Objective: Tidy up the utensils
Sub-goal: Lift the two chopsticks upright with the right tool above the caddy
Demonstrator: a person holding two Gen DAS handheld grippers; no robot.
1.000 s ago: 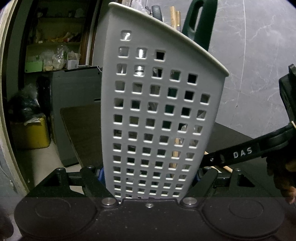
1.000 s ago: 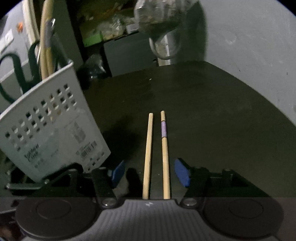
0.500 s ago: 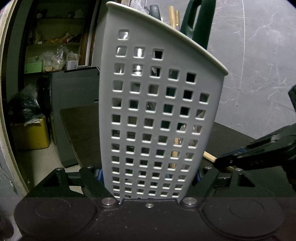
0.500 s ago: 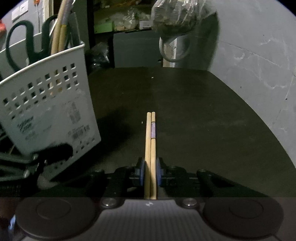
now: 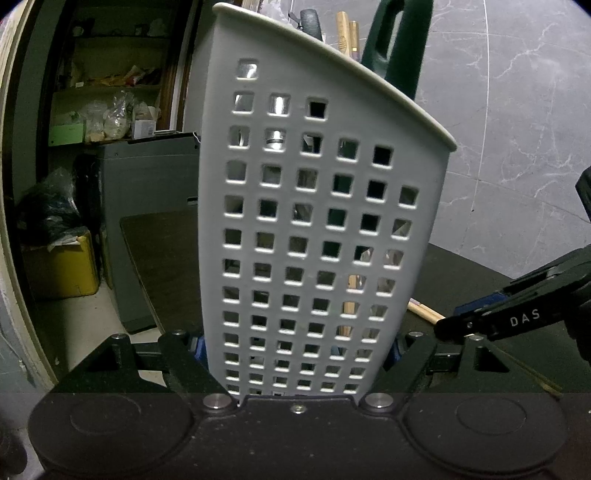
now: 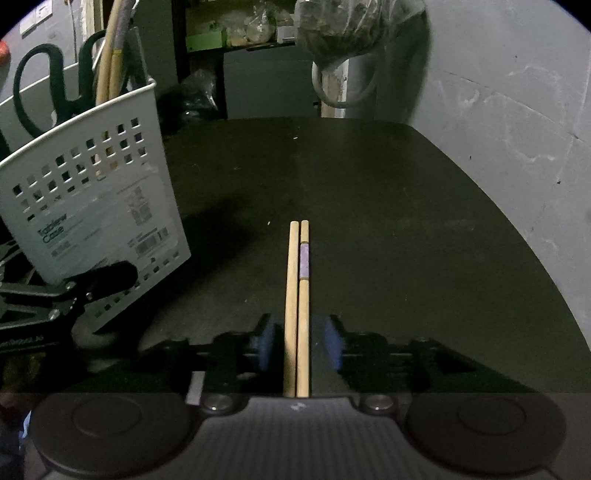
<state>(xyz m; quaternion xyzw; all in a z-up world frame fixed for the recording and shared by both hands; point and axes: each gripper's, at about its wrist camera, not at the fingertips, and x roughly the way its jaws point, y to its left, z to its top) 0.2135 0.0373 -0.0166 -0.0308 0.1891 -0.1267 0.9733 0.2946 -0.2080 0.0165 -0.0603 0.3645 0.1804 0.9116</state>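
Observation:
My left gripper (image 5: 297,350) is shut on the lower part of a white perforated utensil basket (image 5: 314,221), which leans on the dark table (image 6: 369,203). Green-handled scissors (image 5: 399,48) and wooden sticks stand in it. Two wooden chopsticks (image 6: 297,280), one with a purple band, lie side by side and touching on the table. My right gripper (image 6: 299,343) straddles their near ends; its jaws are opening, and the blue pads stand a little off the chopsticks on each side. The basket (image 6: 92,206) is left of the right gripper.
A grey wall (image 6: 498,129) runs along the table's right and far side. A filled bag (image 6: 351,22) hangs beyond the far edge. A grey cabinet (image 5: 147,206), cluttered shelves and a yellow box (image 5: 62,269) stand past the table's left edge.
The right gripper's pads closed in and pushed the two separated chopsticks together, then drew apart again. The left gripper and basket have stayed put.

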